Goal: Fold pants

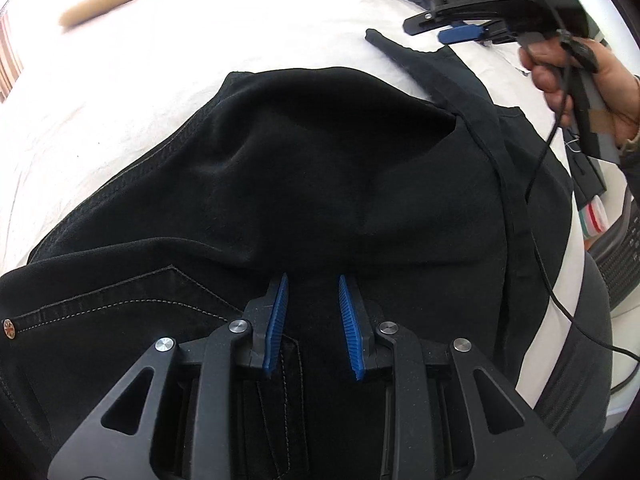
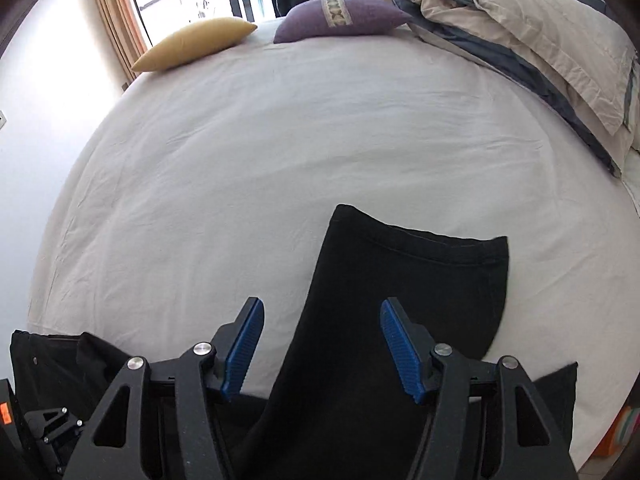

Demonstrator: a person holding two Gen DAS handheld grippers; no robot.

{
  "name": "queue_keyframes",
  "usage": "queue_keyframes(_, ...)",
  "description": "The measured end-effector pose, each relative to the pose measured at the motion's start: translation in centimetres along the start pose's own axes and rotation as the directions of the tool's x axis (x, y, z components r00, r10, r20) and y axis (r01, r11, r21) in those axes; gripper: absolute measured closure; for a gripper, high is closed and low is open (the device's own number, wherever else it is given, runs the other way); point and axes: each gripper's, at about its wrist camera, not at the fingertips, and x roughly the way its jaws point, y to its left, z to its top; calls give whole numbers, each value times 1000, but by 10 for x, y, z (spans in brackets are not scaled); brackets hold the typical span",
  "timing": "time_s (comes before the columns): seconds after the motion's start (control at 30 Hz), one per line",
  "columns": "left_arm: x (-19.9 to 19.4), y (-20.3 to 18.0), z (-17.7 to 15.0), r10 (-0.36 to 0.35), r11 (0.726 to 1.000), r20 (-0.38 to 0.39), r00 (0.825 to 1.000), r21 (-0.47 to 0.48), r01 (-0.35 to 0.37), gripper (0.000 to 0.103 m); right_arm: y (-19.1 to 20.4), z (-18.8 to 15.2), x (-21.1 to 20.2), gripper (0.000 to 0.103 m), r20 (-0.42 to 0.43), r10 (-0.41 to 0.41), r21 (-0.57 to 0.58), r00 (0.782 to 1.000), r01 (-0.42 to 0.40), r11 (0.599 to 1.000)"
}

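Black pants (image 1: 304, 168) lie on the white bed sheet (image 1: 160, 80), bunched in the middle, with a stitched pocket and rivet at the lower left. My left gripper (image 1: 312, 284) is open just over the waist area, its blue pads apart and holding nothing. My right gripper (image 1: 460, 34) hovers above the far leg end, held by a hand. In the right wrist view the right gripper (image 2: 322, 308) is open above a flat pant leg (image 2: 400, 300) whose hem points away.
A yellow cushion (image 2: 192, 42) and a purple cushion (image 2: 340, 18) lie at the bed's far edge. A folded beige and grey duvet (image 2: 532, 40) lies at the far right. A cable (image 1: 552, 264) hangs from the right gripper. A dark basket (image 1: 624, 248) stands beside the bed.
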Motion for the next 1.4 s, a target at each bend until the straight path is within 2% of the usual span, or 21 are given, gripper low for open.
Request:
queue_keyframes(0.03,3,8,-11,-14,1000,-2,1000,-9,14,78,5,5,9,39,-14,-14,1,1000,14,1000)
queue_keyframes(0.1,2,16,-9,-38,999,-2,999,-27,38,78,3,16,31,39,-49,-25,27,998,26,999)
queue_keyframes(0.2,-1,22,-13,-35,999,7,999,-21,35,78,1,20,50,39,-102,-57,61,993,63,996)
queue_keyframes(0.27,-4,22,-16,-23,1000,15,1000,-9,23,78,-6,21,59,42,-139,-45,107,989,60,992)
queue_keyframes(0.33,-15,34,-34,-20,1000,23,1000,-8,20,78,-17,22,62,43,-134,-23,173,991,46,984)
queue_keyframes(0.43,-8,30,-40,-21,1000,27,999,-9,21,78,-25,24,62,54,-136,-27,189,990,52,981)
queue_keyframes(0.53,-2,32,-40,-16,1000,29,999,-6,16,78,-26,24,60,71,-137,-23,162,990,45,986)
queue_keyframes(0.57,-2,32,-41,-13,1000,29,999,-6,13,78,-29,24,58,85,-135,-7,172,991,30,985)
queue_keyframes(0.6,-1,29,-41,-10,1000,30,1000,-5,10,78,-32,24,56,96,-130,10,192,991,15,981)
queue_keyframes(0.73,4,20,-41,-7,1000,28,1000,-7,8,78,-48,18,30,99,-45,57,255,997,-44,966)
queue_keyframes(0.87,11,13,-37,-6,1000,24,1000,-16,6,78,-81,-3,-19,99,104,114,341,988,-143,929)
queue_keyframes(1.0,11,10,-34,3,1000,18,1000,-18,-3,78,-128,-49,-75,99,239,112,427,965,-208,880)
queue_keyframes(1.13,12,5,-29,19,1000,4,1000,-17,-19,78,-183,-116,-119,99,332,58,545,942,-242,803)
queue_keyframes(1.27,13,-1,-25,38,999,-5,999,-20,-38,78,-224,-194,-131,99,342,9,669,940,-251,700)
queue_keyframes(1.4,15,-9,-23,63,998,-3,998,-25,-63,78,-249,-259,-109,99,313,28,777,949,-273,567)
